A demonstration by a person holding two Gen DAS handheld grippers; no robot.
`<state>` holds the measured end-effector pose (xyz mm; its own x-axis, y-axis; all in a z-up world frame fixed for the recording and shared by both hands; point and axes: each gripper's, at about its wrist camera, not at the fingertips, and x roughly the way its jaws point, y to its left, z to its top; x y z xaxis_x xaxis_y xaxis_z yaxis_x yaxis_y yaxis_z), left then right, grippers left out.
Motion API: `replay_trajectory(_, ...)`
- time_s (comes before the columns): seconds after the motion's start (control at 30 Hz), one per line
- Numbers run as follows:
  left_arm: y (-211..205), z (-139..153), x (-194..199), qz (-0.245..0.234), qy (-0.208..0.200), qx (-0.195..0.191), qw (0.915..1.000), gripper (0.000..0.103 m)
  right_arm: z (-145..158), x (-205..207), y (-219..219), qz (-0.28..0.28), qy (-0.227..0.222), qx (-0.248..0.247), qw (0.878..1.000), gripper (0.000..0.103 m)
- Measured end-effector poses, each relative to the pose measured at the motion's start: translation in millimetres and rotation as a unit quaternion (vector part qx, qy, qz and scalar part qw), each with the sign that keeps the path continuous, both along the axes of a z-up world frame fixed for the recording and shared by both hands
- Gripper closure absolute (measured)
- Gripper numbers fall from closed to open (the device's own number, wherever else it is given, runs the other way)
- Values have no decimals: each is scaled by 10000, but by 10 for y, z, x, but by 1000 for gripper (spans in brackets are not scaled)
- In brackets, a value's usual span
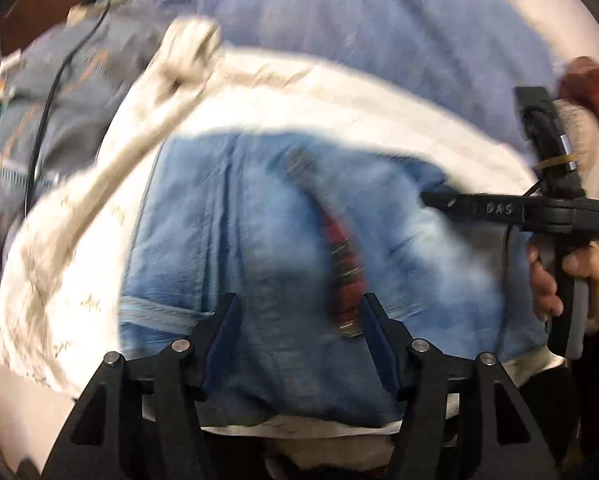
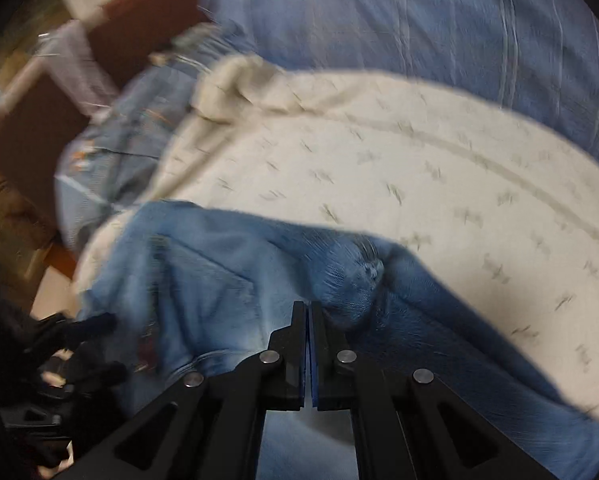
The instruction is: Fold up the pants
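Blue denim pants (image 1: 259, 248) lie on a cream patterned cloth (image 1: 79, 264) on a bed. A red and dark strip (image 1: 343, 264) shows along a fold in the denim. My left gripper (image 1: 299, 304) is open, its fingers spread just above the denim. My right gripper (image 2: 307, 308) is shut, its tip against a raised bump of the pants (image 2: 351, 280); whether cloth is pinched is unclear. The right gripper also shows in the left wrist view (image 1: 431, 199), at the pants' right edge. The left gripper shows in the right wrist view (image 2: 103, 344) at the pants' left side.
A blue striped sheet (image 2: 419, 20) covers the bed beyond the cream cloth (image 2: 379, 152). A patterned blue blanket (image 1: 71, 100) with a black cable (image 1: 43, 128) lies at the left. A brown headboard (image 2: 31, 132) stands at the far left.
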<state>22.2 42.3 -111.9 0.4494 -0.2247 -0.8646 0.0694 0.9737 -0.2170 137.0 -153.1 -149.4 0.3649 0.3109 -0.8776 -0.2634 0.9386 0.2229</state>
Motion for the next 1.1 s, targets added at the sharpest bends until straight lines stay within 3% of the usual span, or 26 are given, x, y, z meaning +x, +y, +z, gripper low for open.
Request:
replay_trajectory(0.1, 31, -45, 92, 66, 171, -111, 9998, 40, -109, 75, -63, -191, -131, 310, 9993, 101)
replay_trajectory(0.23, 13, 44, 57, 93, 184, -49, 9998, 40, 139, -17, -357, -625, -456, 775, 9940, 101)
replay_trajectory(0.3, -68, 113, 26, 31, 95, -6, 9999, 40, 295, -89, -595, -841, -633, 762, 9915, 101)
replay_trajectory(0.43, -199, 171, -56, -253, -142, 48, 9996, 40, 395, -278, -1006, -1103, -511, 714, 9900, 100)
replay_trajectory(0.57, -317, 3, 24, -275, -61, 584, 9979, 40, 252, -499, -1158, -1098, -405, 377, 9924, 101)
replay_trajectory(0.6, -326, -61, 58, -248, 4, 704, 9972, 33, 162, -500, -1194, -1236, -358, 243, 9914, 101)
replay_trajectory(0.67, -301, -78, 42, -192, 13, 705, 9973, 28, -56, -472, -1273, -1411, -287, 77, 9895, 100)
replay_trajectory(0.7, -293, -64, 40, -174, 58, 680, 9975, 28, -64, -506, -1320, -1465, -558, 276, 9872, 100)
replay_trajectory(0.77, -302, 22, 22, -147, 45, 661, 9977, 28, -45, -546, -1378, -1596, -485, 412, 9851, 100)
replay_trajectory(0.93, -574, 335, -39, -572, -365, 505, 9964, 28, 299, -912, -1747, -1977, -1114, 888, 9699, 100)
replay_trajectory(1.0, -771, 376, -51, -830, -443, 496, 9943, 28, 384, -1067, -1979, -2171, -1161, 985, 9642, 100)
replay_trajectory(1.1, -998, 277, -37, -1017, -284, 488, 9932, 28, 451, -1318, -2314, -2501, -1095, 549, 9604, 100)
